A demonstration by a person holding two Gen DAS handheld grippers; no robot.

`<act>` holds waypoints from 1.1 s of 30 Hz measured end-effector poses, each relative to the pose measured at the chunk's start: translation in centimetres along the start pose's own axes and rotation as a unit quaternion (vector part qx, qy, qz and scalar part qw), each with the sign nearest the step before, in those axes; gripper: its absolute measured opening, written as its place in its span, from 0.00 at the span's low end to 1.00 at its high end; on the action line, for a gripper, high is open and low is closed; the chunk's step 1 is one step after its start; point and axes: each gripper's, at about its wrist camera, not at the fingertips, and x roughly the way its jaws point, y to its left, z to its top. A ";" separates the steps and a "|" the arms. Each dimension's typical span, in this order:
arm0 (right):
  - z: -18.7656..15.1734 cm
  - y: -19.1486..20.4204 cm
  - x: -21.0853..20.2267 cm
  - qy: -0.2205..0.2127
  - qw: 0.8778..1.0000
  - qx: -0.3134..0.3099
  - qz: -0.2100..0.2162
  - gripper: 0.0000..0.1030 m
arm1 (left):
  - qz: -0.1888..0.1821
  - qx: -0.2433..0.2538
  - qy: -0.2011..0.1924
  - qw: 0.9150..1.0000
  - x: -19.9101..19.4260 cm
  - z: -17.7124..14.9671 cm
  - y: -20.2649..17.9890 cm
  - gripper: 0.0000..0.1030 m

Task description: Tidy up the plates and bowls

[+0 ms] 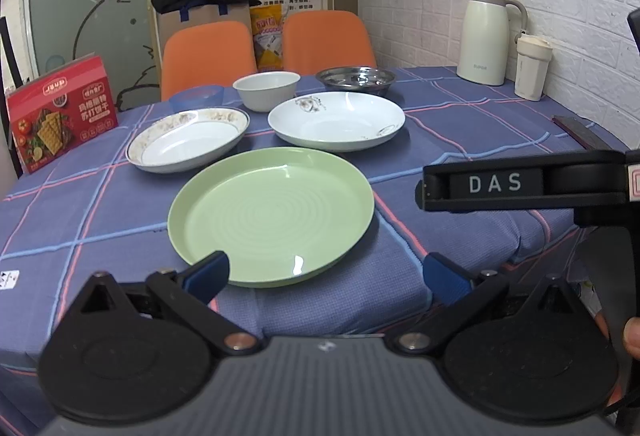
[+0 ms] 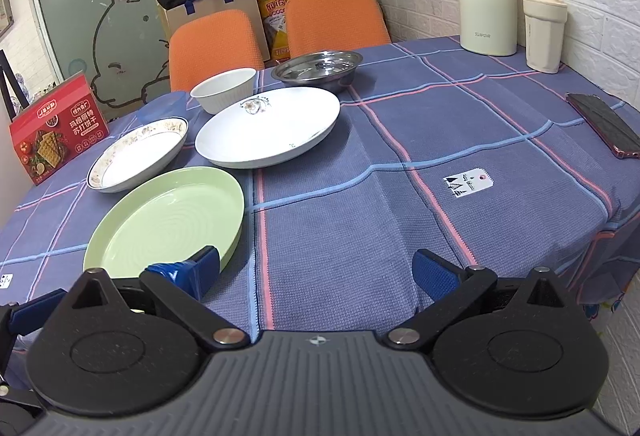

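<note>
Plates sit spread on the checked cloth, nothing stacked yet: green plate nearest, floral plate and white plate behind it, then white bowl, steel dish and what looks like a blue bowl. Left gripper and right gripper both hang spread wide and empty. I'd say start with the green plate: pinch its near rim and lift level.
</note>
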 end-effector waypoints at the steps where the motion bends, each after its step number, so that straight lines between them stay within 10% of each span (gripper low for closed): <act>1: 0.0 0.0 0.0 0.000 1.000 0.000 0.000 0.88 | 0.000 0.000 0.000 1.000 0.0 0.0 0.0 1.00; 33: -0.1 0.4 0.1 0.002 1.000 -0.003 0.001 0.88 | -0.008 -0.003 0.003 1.000 0.1 0.2 0.0 1.00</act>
